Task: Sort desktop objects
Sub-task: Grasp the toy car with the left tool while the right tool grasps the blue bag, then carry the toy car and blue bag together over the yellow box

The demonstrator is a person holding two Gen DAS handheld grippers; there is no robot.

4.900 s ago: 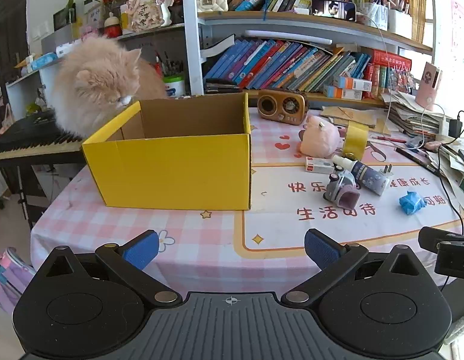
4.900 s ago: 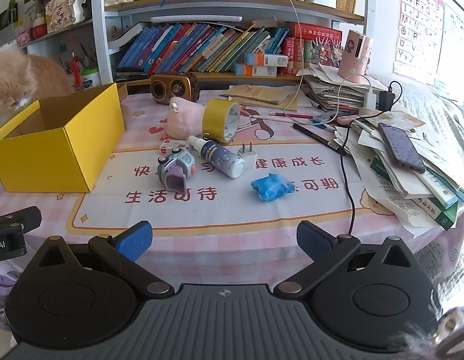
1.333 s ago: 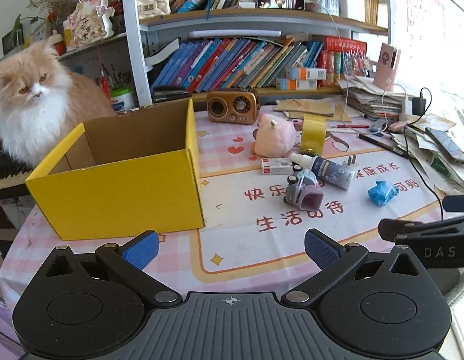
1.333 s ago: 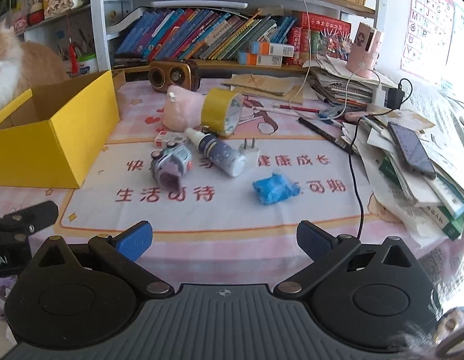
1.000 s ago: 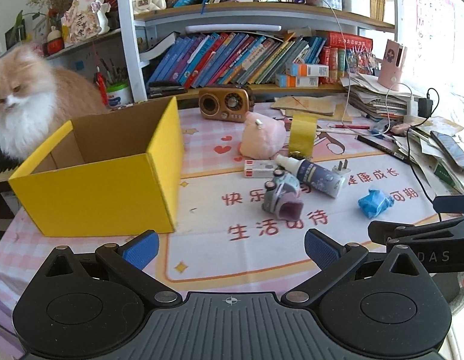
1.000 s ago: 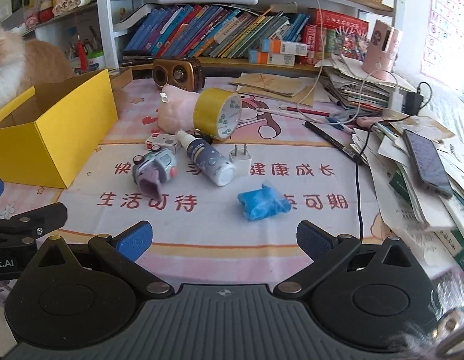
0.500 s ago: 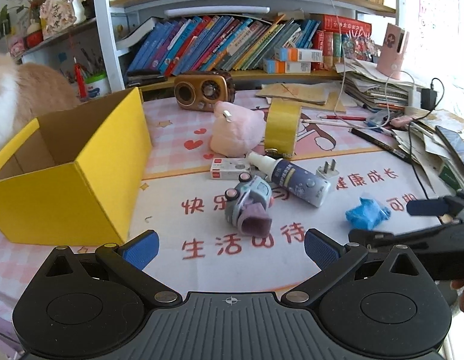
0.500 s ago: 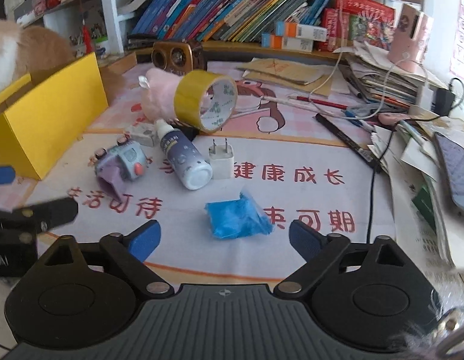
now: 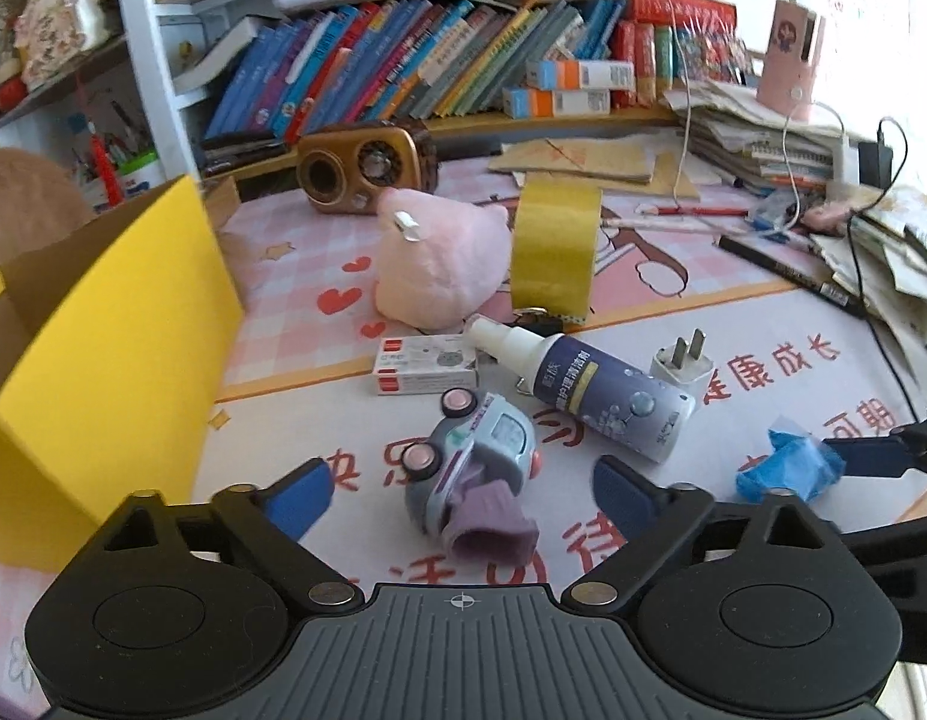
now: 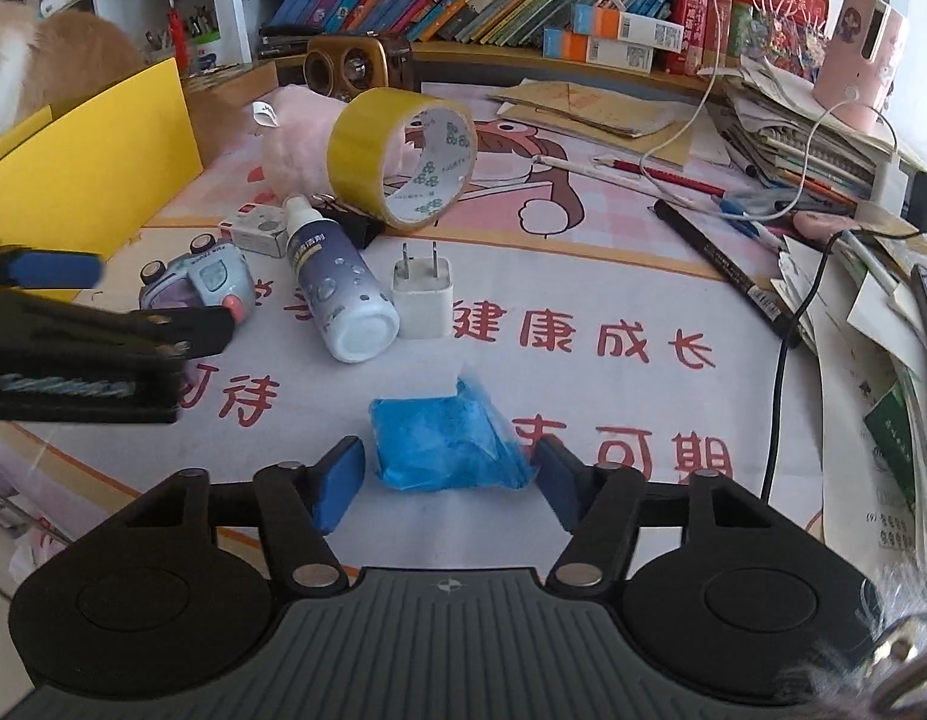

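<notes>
The yellow box (image 9: 103, 324) stands open-topped at nine o'clock on the table (image 9: 733, 312), cut off by the left edge, so its full length cannot be read. Behind it only a patch of a cat's (image 10: 55, 42) fur shows. The pink plush (image 9: 439, 264) sits at twelve o'clock, and the tape roll (image 10: 403, 156) stands on edge just beside it, its hole facing five o'clock in the right wrist view. The spray bottle (image 9: 583, 387) lies on its side, its long axis running from the nozzle at ten o'clock to the base at four. The toy car (image 9: 469, 474) lies tipped over, wheels toward ten o'clock. The white plug (image 10: 421, 294) lies flat just beside the bottle's base, prongs toward twelve o'clock. The blue wad (image 10: 448, 444) is crumpled, with no clear axis.

The left gripper (image 9: 460, 495) has its jaws wide and closing, the toy car between them, pads apart from it. The right gripper (image 10: 448, 477) is at a middling gap and closing around the blue wad; whether the pads touch it is hard to tell.
</notes>
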